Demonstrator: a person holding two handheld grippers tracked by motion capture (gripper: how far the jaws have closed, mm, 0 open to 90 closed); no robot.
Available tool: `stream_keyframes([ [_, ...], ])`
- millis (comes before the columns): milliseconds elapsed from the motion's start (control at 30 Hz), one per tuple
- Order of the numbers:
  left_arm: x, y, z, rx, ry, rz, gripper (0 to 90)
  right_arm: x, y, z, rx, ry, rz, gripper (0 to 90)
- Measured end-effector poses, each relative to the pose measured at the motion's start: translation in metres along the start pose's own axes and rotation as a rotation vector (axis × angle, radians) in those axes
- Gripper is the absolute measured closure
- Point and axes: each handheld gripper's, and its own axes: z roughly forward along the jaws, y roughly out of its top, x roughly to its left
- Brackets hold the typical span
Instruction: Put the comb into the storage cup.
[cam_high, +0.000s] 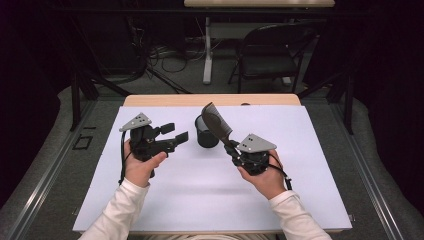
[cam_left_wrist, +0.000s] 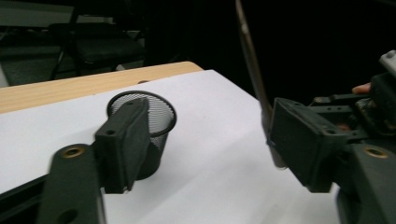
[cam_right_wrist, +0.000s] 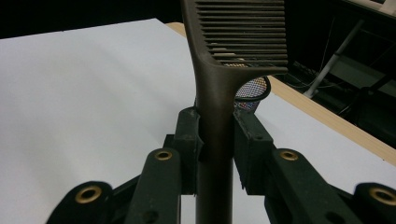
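Two claws above the white-covered tabletop. Right claw is clenched on the handle of a dark comb, toothed head raised over the black mesh cup near the far edge's middle. Left claw, released with nothing between its jaws, hovers beside the cup.

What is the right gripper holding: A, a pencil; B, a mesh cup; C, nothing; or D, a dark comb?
D: the right gripper is clamped on the handle of a dark comb, its teeth rising above the jaws, while the mesh cup stands apart on the table.
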Motion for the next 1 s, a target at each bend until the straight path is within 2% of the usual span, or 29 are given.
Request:
stream_keyframes([
  [133, -0.003, 0.003, 0.004, -0.023, -0.02, -0.016, 32.4, 0.001, 0.0, 0.0, -0.001, 0.002, -0.006, 73.1],
  [300, -0.005, 0.007, 0.009, -0.028, -0.02, -0.036, 33.3, 0.002, 0.0, 0.0, -0.004, 0.002, -0.009, 73.1],
  [433, -0.005, 0.009, 0.013, -0.026, -0.029, -0.071, 33.3, 0.003, 0.0, 0.0, -0.007, 0.005, -0.011, 73.1],
  [567, -0.006, 0.012, 0.018, -0.018, -0.026, -0.076, 33.8, 0.005, 0.0, 0.001, -0.011, 0.005, -0.015, 73.1],
  [700, -0.006, 0.015, 0.023, -0.001, -0.051, -0.093, 35.4, 0.006, 0.0, 0.001, -0.011, 0.006, -0.017, 73.1],
  [1000, -0.007, 0.013, 0.027, 0.026, -0.068, -0.071, 39.4, 0.009, -0.002, 0.002, -0.014, 0.01, -0.024, 73.1],
])
